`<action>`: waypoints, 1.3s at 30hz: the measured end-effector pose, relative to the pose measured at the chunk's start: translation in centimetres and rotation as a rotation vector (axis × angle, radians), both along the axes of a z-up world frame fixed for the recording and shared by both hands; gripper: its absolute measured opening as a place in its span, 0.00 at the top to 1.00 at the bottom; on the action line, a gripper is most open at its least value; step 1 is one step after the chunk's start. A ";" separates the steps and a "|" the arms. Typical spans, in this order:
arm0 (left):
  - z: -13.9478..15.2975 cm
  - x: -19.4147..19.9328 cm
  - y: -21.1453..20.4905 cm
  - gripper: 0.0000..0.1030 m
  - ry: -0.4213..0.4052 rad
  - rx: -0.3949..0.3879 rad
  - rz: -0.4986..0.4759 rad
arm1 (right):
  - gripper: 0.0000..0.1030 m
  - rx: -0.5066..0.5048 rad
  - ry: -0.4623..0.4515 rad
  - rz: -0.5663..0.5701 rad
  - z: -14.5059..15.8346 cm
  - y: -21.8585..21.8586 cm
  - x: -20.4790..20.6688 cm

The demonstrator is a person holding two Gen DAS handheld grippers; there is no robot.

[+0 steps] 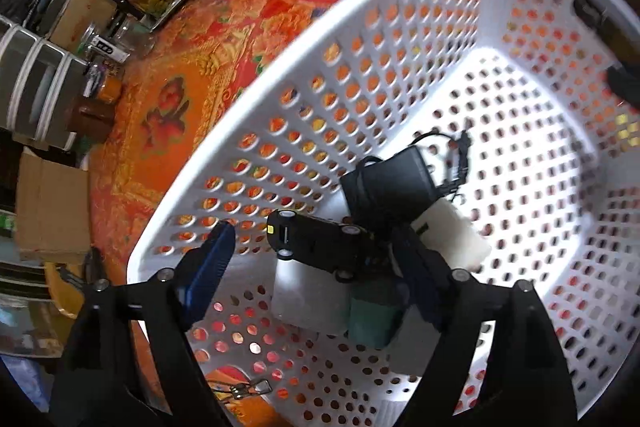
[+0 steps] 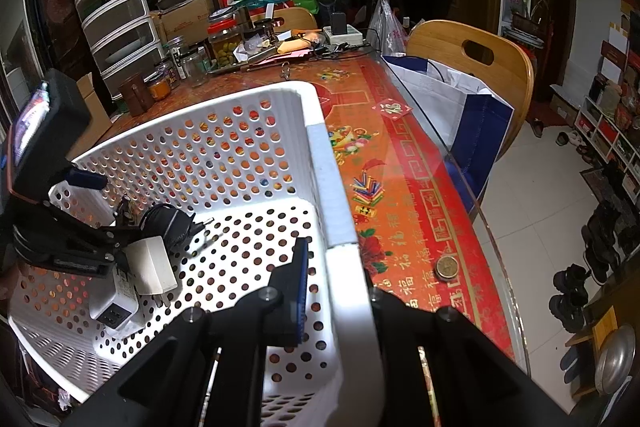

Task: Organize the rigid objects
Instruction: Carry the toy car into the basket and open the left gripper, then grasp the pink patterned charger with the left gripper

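Observation:
A white perforated basket stands on the orange-red table. Inside lie a black toy car, a black power adapter with its cord, a white charger block, a white plug and a green object. My left gripper is open inside the basket, its fingers either side of the toy car. My right gripper is shut on the basket's right rim. The right wrist view shows the left gripper over the white charger and adapter.
A gold round tin sits on the table right of the basket. Jars, boxes and clutter line the table's far edge. A wooden chair with a white and blue bag stands at the right. Cardboard boxes sit left.

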State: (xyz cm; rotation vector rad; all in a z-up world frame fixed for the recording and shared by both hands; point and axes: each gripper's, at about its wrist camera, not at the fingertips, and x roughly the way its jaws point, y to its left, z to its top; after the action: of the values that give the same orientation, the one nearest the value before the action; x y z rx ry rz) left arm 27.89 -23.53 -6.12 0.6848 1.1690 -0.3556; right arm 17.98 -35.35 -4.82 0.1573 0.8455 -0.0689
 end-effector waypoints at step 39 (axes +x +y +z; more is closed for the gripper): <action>-5.6 1.3 21.7 0.23 -0.181 -0.476 0.196 | 0.90 -0.011 0.014 -0.012 -0.4 0.0 0.0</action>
State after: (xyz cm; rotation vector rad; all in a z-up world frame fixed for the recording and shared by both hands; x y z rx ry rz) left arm 29.16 -1.83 -11.68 0.1801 0.9228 -0.3793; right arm 17.96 -35.32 -5.19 0.1511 0.8580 -0.0858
